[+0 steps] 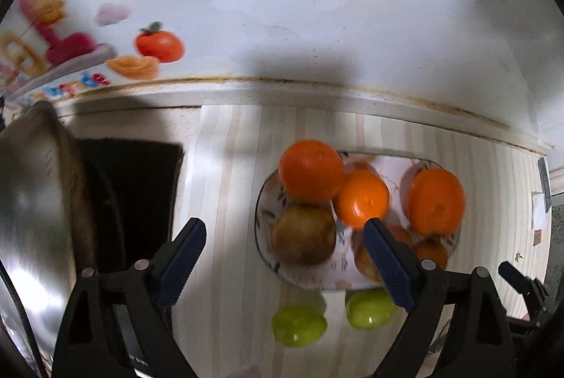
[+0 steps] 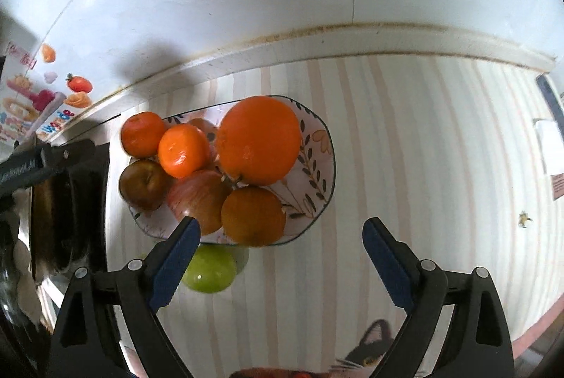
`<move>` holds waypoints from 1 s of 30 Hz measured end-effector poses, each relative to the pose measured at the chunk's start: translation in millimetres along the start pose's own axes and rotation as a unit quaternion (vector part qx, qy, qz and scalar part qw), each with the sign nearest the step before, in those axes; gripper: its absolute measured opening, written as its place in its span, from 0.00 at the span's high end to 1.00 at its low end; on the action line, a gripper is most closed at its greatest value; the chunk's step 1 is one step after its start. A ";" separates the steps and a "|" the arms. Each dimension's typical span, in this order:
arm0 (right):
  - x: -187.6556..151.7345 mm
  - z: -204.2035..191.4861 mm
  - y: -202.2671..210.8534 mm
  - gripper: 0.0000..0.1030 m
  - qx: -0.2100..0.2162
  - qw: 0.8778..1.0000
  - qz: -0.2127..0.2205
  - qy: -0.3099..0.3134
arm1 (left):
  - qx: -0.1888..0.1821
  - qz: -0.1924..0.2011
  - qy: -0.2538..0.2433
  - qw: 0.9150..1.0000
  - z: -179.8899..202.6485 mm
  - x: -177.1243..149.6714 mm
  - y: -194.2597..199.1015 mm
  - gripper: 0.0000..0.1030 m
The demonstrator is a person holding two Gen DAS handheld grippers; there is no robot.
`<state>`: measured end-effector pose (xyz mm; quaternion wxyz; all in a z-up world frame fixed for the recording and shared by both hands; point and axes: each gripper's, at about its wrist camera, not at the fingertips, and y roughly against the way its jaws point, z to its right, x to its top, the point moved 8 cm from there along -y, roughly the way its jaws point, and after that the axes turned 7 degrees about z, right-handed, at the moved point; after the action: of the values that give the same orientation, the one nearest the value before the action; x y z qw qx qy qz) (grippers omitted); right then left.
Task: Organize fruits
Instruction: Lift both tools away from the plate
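Note:
A patterned plate [image 2: 317, 145] on the striped table holds several oranges, a big one [image 2: 259, 140] among them, plus a brown apple [image 2: 142, 184] and a red apple [image 2: 197, 196]. The plate also shows in the left wrist view [image 1: 262, 198] with the brown apple [image 1: 303, 239] and oranges [image 1: 435, 200]. Two green apples [image 1: 298, 325] [image 1: 370, 309] lie on the table just in front of the plate; one shows in the right wrist view [image 2: 209, 268]. My left gripper [image 1: 285, 258] is open and empty above them. My right gripper [image 2: 282, 258] is open and empty, right of the green apple.
A steel pot [image 1: 31, 202] and a black stove surface [image 1: 137, 187] stand at the left. A white wall with fruit stickers [image 1: 158, 45] runs behind the table. The left gripper's arm [image 2: 46, 163] shows in the right wrist view. A cat-print item [image 2: 373, 353] lies at the near edge.

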<state>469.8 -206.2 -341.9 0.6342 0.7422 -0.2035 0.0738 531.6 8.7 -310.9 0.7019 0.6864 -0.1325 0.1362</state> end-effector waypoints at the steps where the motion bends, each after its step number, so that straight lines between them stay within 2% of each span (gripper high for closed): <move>1: -1.7 -1.8 5.5 0.07 -0.001 1.000 0.003 0.004 | 0.000 0.004 -0.001 1.000 0.0 -5.1 5.9 0.11; 10: -15.7 -13.1 69.3 0.07 -0.022 0.998 0.046 0.035 | 0.003 0.047 -0.028 0.998 6.9 -45.2 64.9 0.11; 14: -23.7 -19.9 98.8 0.07 -0.026 0.997 0.065 0.043 | 0.007 0.079 -0.034 0.996 10.3 -54.4 95.8 0.11; 24: -47.7 -39.3 165.9 0.07 -0.018 0.992 0.109 0.063 | -0.015 0.126 -0.041 0.991 20.9 -78.5 159.0 0.11; 30: -58.1 -39.5 194.5 0.07 -0.013 0.990 0.128 0.063 | -0.022 0.131 -0.040 0.990 22.6 -94.9 177.4 0.11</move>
<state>346.0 -177.6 -178.7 0.6405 0.6960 -0.2573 0.1978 377.4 -11.2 -181.2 0.6871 0.6522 -0.2527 0.1966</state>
